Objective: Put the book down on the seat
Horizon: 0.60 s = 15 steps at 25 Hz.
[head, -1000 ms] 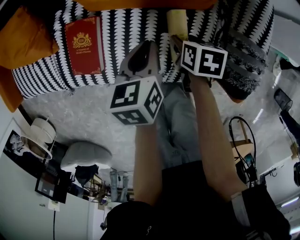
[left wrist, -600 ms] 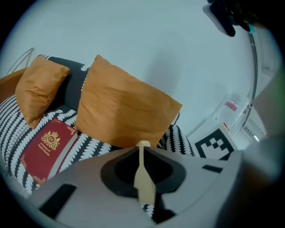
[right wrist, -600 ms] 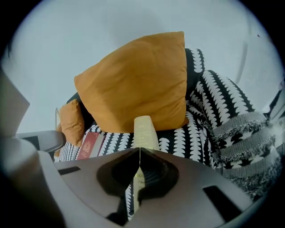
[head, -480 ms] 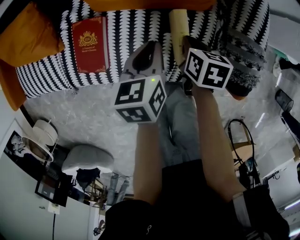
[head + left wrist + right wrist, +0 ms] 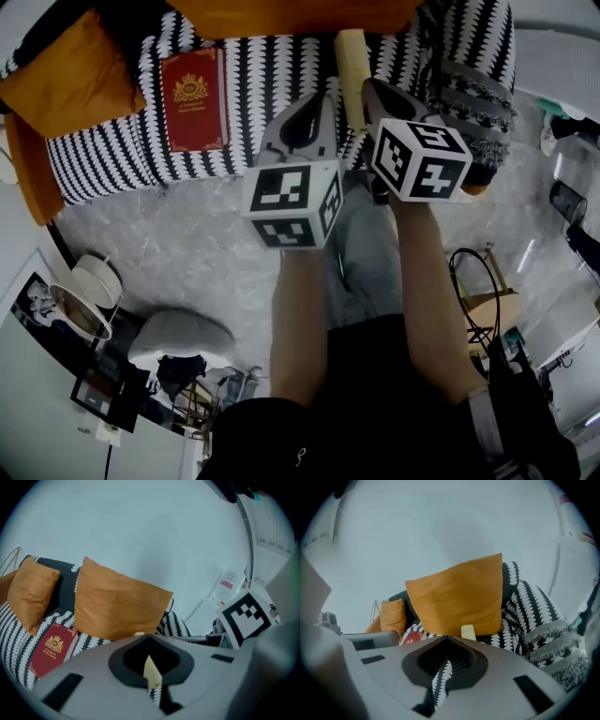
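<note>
A red book (image 5: 194, 100) with a gold crest lies flat on the black-and-white patterned sofa seat (image 5: 272, 66), left of both grippers; it also shows in the left gripper view (image 5: 51, 648). My left gripper (image 5: 312, 98) hangs above the seat's front edge, jaws together and holding nothing (image 5: 149, 637). My right gripper (image 5: 368, 87) is beside it, also shut and holding nothing (image 5: 447, 637). A cream oblong object (image 5: 352, 66) lies on the seat between the two gripper tips, touching neither.
Orange cushions (image 5: 75, 80) (image 5: 117, 602) lean on the sofa back. A grey striped blanket (image 5: 478, 94) drapes the right arm of the sofa. On the floor are a lamp (image 5: 89, 291), a grey pouf (image 5: 183, 337) and cables (image 5: 478, 281).
Both grippers have lifted up and away from the seat toward the camera. The red book stays where it lay. More of the cream object now shows between the grippers.
</note>
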### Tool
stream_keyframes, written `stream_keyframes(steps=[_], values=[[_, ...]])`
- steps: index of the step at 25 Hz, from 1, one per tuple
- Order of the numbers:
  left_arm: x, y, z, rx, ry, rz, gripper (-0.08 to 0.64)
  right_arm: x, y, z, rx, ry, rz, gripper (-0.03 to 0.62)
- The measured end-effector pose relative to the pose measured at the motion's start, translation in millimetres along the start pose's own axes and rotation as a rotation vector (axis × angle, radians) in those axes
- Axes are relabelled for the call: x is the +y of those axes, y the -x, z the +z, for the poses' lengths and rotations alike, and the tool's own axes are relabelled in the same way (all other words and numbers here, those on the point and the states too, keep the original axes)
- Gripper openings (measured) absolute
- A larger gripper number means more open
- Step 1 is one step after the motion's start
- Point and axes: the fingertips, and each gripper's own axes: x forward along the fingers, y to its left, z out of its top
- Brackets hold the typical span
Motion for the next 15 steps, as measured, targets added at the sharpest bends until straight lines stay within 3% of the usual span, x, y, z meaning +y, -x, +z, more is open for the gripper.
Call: stream_keyframes(steps=[6,15], values=[[-24,38,18,-0.044,-0.056,-0.002,0.012,39,48,22,-0.08,0.079,0.097,0.009],[-42,88,82,-0.183,-0.124,0.007,0.012,90,118,66,-0.216,0.135,0.131,0.009]])
